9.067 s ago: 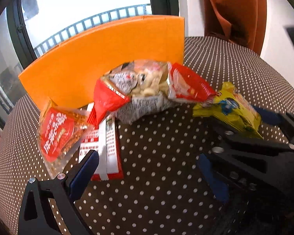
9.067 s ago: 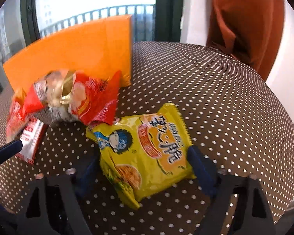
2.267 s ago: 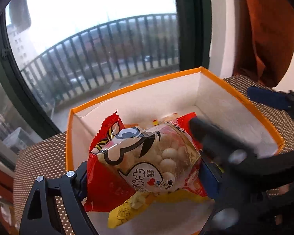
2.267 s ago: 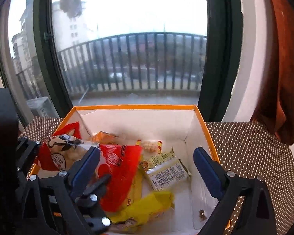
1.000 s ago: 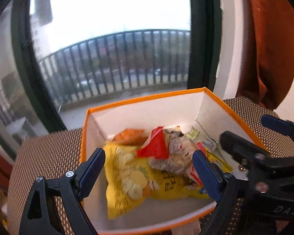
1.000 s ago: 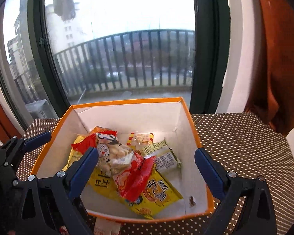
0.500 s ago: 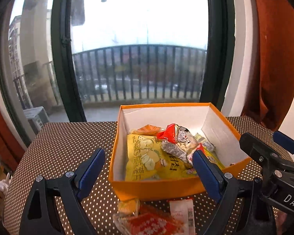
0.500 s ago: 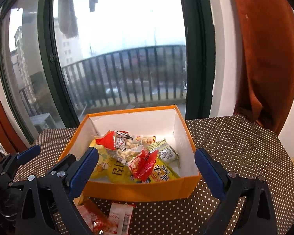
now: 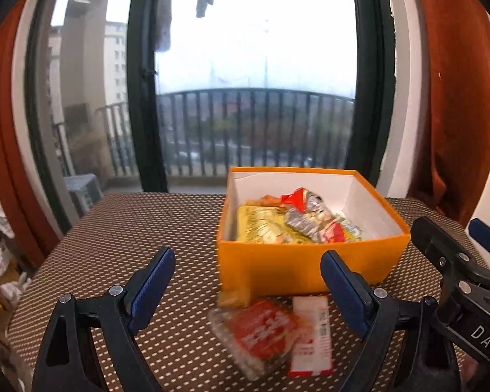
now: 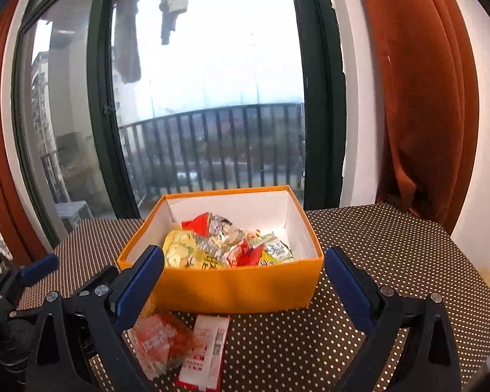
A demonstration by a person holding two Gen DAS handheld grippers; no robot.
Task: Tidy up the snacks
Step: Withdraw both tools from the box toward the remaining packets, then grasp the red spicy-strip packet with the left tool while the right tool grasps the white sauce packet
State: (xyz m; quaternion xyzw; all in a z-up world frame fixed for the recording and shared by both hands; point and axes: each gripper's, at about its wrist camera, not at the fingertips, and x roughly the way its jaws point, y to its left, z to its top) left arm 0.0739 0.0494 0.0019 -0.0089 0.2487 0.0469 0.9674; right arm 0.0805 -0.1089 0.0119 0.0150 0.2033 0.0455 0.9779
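Note:
An orange box (image 9: pixel 303 269) (image 10: pixel 232 290) with a white inside stands on the dotted table and holds several snack bags, among them a yellow bag (image 9: pixel 261 228) (image 10: pixel 186 253) and a red-and-silver bag (image 9: pixel 307 212) (image 10: pixel 219 228). In front of the box lie a clear packet with a red label (image 9: pixel 261 336) (image 10: pixel 163 341) and a red-and-white sachet (image 9: pixel 310 333) (image 10: pixel 205 349). My left gripper (image 9: pixel 246 289) hangs open over these two, nothing between its blue pads. My right gripper (image 10: pixel 245 281) is open too, drawn back from the box front, holding nothing.
The brown polka-dot table (image 9: pixel 140 228) (image 10: pixel 392 254) reaches back to a tall window with a balcony railing (image 9: pixel 254 130). Rust-coloured curtains (image 10: pixel 418 98) hang at both sides. Clutter (image 9: pixel 0 254) shows beyond the table's left edge. The right gripper's body (image 9: pixel 457 281) sits at the right of the left wrist view.
Both grippers have pulled back from the box, which now looks smaller and farther. The packet and sachet in front of it have come fully into view. Both stay open.

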